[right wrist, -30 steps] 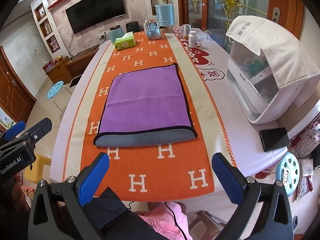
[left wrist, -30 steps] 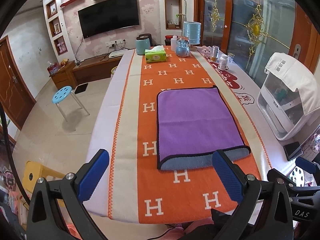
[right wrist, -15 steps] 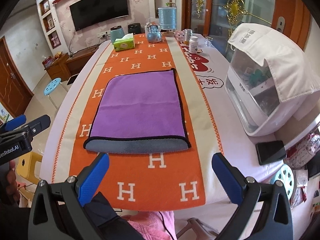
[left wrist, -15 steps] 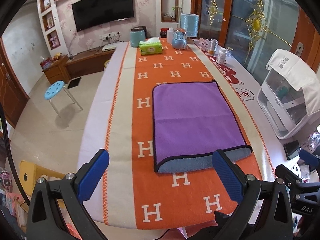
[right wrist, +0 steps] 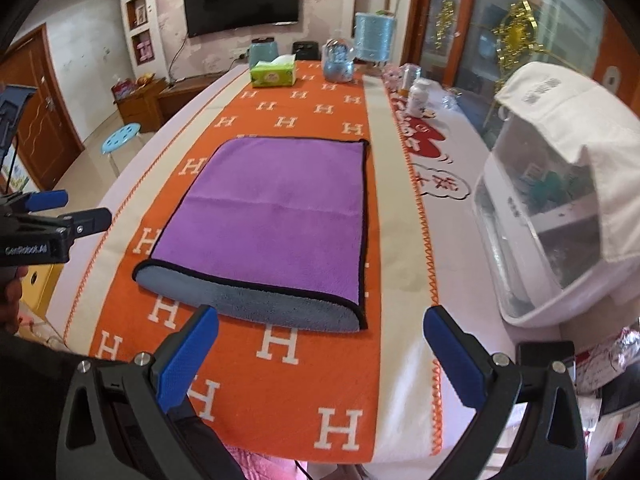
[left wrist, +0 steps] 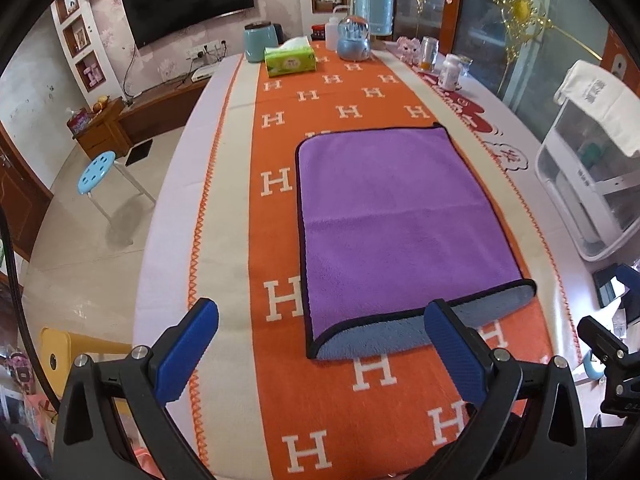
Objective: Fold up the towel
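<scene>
Towel (left wrist: 400, 232) is sitting flat on the orange H-pattern runner (left wrist: 276, 360), roughly mid-table, purple face up with the grey underside rolled out along the near edge. From where I'm standing that near edge looks like a fold line, so my guess is it's already been doubled over once: there's a soft crease running across the middle and the black piping lines up pretty neatly down both long sides.

Left gripper (left wrist: 320, 344) hangs just short of the near edge, jaws spread wide and holding nothing, its right pad overlapping the grey strip in view. Can't tell if it's actually touching the cloth. Right gripper (right wrist: 320, 344) is the same deal, jaws wide apart and empty, poised in front of the near right corner of the towel.

So I'd call it partway done. What's left is probably at least one more fold to get it down to a compact square, and both grippers seem lined up on that near edge to pinch it. Nothing is gripped yet though.

Tissue box (left wrist: 290, 62), a blue kettle-ish thing (left wrist: 352, 42) and some bottles sit well clear at the far end, and the white appliance (right wrist: 560, 216) is off to the right.
</scene>
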A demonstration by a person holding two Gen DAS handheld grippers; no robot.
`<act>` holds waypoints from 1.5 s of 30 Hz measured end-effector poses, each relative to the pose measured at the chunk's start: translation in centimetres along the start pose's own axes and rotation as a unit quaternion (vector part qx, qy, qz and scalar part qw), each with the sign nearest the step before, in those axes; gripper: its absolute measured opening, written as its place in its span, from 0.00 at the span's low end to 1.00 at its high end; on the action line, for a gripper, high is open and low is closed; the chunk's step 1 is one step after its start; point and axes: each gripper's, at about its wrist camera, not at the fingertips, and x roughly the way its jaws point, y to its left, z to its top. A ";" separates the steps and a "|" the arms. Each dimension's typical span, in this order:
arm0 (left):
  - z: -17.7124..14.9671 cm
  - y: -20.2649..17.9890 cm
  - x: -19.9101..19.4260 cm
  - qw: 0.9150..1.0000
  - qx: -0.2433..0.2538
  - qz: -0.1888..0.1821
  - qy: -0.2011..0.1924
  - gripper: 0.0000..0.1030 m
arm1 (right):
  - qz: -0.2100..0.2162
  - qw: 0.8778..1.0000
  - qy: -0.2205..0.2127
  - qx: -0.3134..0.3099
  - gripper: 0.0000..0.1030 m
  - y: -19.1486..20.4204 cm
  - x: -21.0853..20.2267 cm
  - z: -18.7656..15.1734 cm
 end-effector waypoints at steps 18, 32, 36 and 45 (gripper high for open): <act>-0.8 -0.3 8.3 0.997 0.036 -0.032 0.054 0.99 | 0.055 0.994 0.021 -0.089 0.98 0.0 7.8 -1.1; -1.7 -1.2 11.7 0.992 0.067 -0.056 0.095 0.99 | 0.074 0.991 0.070 -0.090 0.77 -1.2 11.6 -2.8; -1.8 -1.6 12.0 0.990 0.081 -0.059 0.098 0.96 | 0.074 0.990 0.073 -0.093 0.70 -1.3 11.8 -2.9; -2.2 -1.8 12.6 0.987 0.087 -0.073 0.118 0.67 | 0.068 0.991 0.075 -0.086 0.52 -2.0 12.0 -3.1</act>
